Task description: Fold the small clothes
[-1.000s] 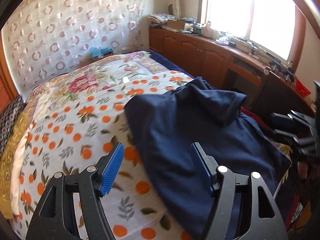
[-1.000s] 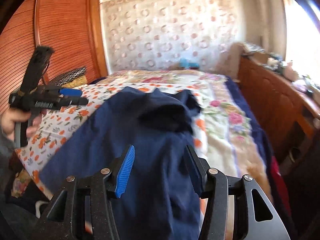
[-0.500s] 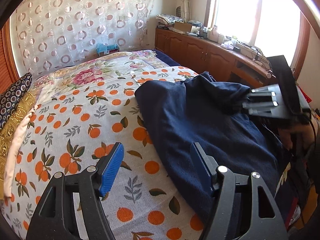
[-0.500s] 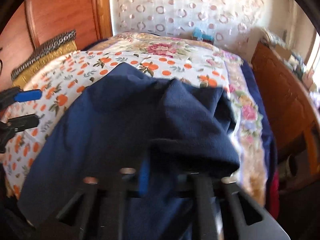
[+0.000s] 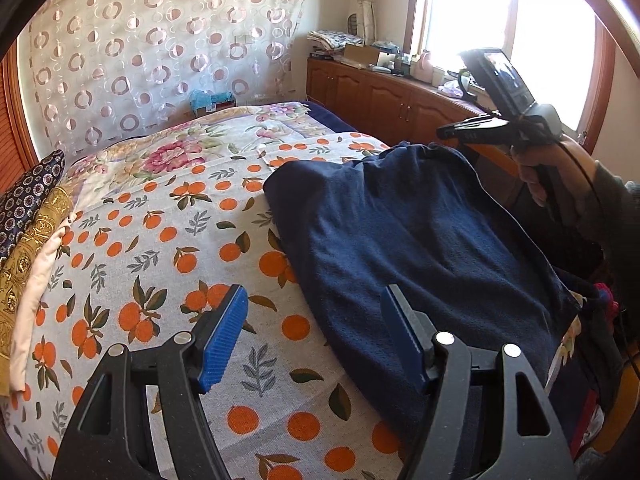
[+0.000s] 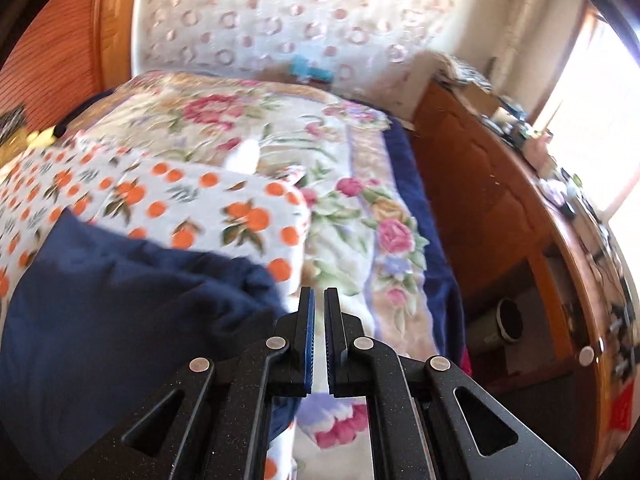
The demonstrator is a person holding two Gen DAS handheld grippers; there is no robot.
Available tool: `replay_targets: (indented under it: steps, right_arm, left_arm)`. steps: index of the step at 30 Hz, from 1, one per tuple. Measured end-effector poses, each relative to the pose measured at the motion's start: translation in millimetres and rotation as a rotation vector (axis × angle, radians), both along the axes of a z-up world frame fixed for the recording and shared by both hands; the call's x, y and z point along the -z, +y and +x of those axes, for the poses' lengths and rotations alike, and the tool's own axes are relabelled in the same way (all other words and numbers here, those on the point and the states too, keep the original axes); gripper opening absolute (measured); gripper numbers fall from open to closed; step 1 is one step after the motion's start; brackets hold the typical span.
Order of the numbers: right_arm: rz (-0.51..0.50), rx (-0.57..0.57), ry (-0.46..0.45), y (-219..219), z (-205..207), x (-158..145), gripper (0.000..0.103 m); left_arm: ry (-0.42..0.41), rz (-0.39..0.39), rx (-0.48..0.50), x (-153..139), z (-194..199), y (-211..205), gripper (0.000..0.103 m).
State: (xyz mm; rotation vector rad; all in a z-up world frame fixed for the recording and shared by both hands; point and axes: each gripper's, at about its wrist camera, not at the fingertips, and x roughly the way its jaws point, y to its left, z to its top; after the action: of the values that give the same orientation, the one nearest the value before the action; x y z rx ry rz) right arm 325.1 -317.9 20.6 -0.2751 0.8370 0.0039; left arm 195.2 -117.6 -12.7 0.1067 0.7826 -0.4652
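Observation:
A dark navy garment lies spread on the orange-print bedsheet, reaching toward the bed's near right edge. My left gripper is open and empty, low over the sheet at the garment's near left edge. My right gripper has its jaws nearly together with nothing between them. It is raised above the garment's far right corner. In the left wrist view the right gripper is held up in a hand beyond the garment.
A floral blanket covers the far part of the bed. Patterned pillows lie at the left. A wooden cabinet with clutter runs along the right under a bright window. A dotted curtain hangs behind.
My right gripper closed from open, dipped into the garment's bunched top, then rose clear to the right. The bunched fold now lies flatter. My left gripper stayed open and pulled back slightly.

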Motion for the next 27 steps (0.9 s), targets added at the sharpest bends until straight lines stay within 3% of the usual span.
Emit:
replay_targets:
  steps: [5,9,10,18,21,27]
  right_arm:
    - [0.122,-0.016,-0.079,-10,-26,-6,0.006]
    - [0.195,-0.08,-0.111,-15,-93,7,0.052]
    - [0.205,-0.092,-0.111,-24,-105,10,0.056]
    - [0.286,-0.148,0.007,-51,-215,66,0.056]
    - [0.325,-0.139,0.019,-60,-236,73,0.056]
    - [0.344,-0.076,0.055,-70,-240,78,0.056]
  left_arm:
    - [0.005,0.0,0.012,2,-7,-3,0.07]
    - [0.014,-0.007,0.026,6,-18,-6,0.07]
    - [0.022,-0.014,0.033,8,-22,-6,0.07]
    - [0.061,-0.019,0.074,21,-56,-16,0.07]
    - [0.086,-0.017,0.081,28,-66,-20,0.07]
    - [0.104,-0.006,0.086,36,-79,-28,0.07]
